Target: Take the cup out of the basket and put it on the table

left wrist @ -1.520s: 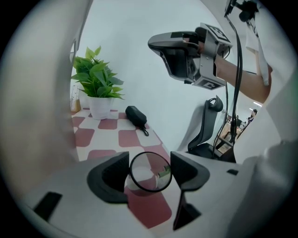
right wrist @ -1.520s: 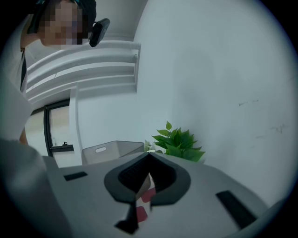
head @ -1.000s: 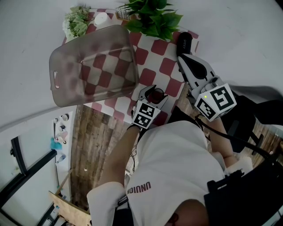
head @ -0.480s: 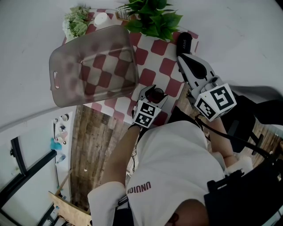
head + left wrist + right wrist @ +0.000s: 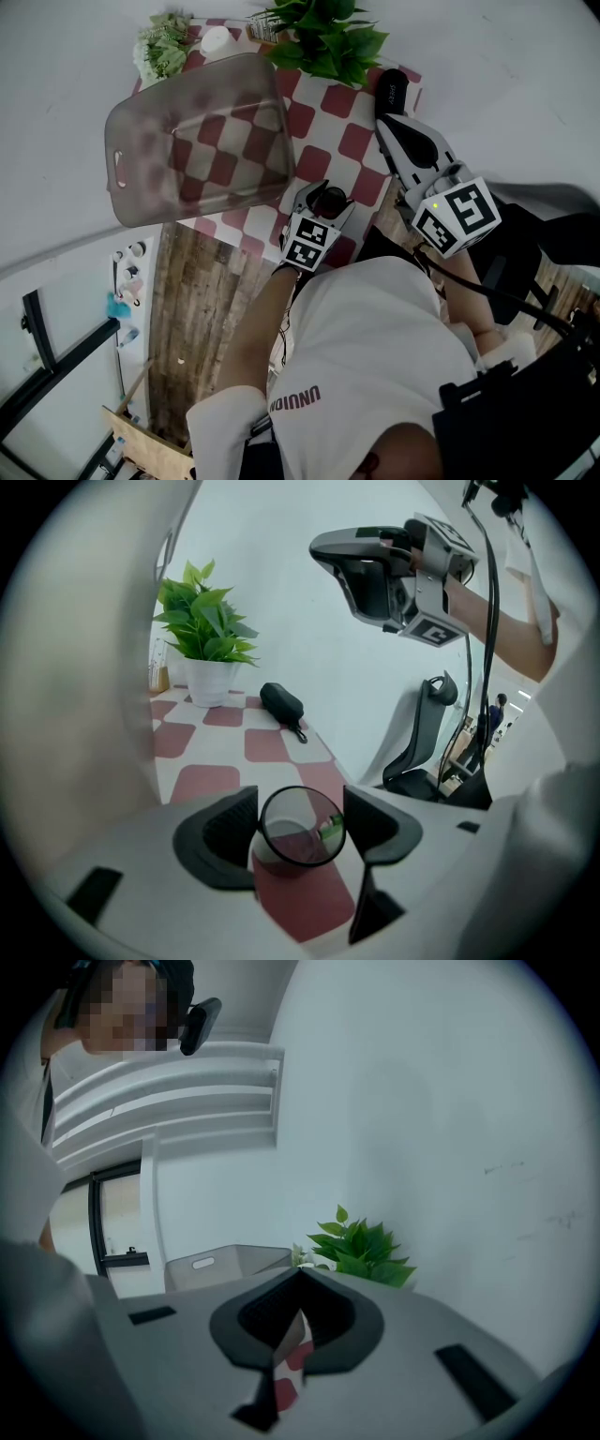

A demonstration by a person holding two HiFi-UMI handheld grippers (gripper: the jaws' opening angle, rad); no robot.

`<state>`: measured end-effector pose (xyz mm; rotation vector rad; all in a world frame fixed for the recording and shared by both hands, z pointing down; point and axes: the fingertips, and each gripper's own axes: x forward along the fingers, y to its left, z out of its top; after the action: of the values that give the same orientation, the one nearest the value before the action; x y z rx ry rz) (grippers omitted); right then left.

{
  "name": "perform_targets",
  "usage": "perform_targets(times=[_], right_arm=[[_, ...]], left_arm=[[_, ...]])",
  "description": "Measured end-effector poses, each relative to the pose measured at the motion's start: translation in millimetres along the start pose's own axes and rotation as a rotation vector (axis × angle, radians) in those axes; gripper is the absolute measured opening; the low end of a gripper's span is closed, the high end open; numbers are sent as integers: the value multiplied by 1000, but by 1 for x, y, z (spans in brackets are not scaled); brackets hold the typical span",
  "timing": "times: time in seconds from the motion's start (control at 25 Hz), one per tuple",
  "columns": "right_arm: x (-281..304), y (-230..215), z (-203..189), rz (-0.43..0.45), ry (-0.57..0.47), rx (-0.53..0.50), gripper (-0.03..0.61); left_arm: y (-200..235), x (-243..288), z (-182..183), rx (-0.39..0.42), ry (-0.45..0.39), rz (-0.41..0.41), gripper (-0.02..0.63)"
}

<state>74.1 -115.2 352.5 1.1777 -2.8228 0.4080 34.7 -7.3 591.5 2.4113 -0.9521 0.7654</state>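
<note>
jaws of the left gripper (image 5: 299,823) press on either side of the clear cup (image 5: 296,842) over the red-checked table (image 5: 315,160), outside and near the grey basket (image 5: 192,141), while the right gripper (image 5: 298,1331) hangs empty, jaws nearly together.

- The left gripper (image 5: 325,200) reaches forward on a bare, outstretched left forearm (image 5: 258,319), its jaws pressing both sides of the cup (image 5: 298,832).
- The right gripper (image 5: 392,92) is held farther forward at the right, its jaws drawn together.
</note>
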Motion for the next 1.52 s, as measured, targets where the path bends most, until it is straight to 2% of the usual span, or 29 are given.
perform_targets(times=[0.36, 0.6, 0.76, 0.88, 1.08, 1.24, 1.36, 1.52], right_arm=[[1, 2, 0, 4, 5, -9, 17], [2, 5, -1, 7, 9, -17, 17], [3, 10, 0, 13, 7, -24, 17], [2, 11, 0, 13, 8, -29, 17], [-1, 15, 0, 18, 14, -50, 17], [0, 20, 1, 14, 10, -80, 17], [0, 23, 4, 19, 5, -90, 17], [0, 26, 6, 24, 5, -107, 17]], left_arm=[[2, -4, 4, 17, -12, 21, 290], [-3, -12, 20, 34, -65, 17, 288], [-9, -23, 43, 86, -144, 27, 277], [-13, -33, 66, 149, -218, 54, 250], [-19, -53, 103, 209, -335, 78, 200], [-24, -69, 130, 251, -418, 95, 97], [-26, -78, 143, 252, -465, 100, 20], [-27, -86, 156, 268, -504, 99, 11]])
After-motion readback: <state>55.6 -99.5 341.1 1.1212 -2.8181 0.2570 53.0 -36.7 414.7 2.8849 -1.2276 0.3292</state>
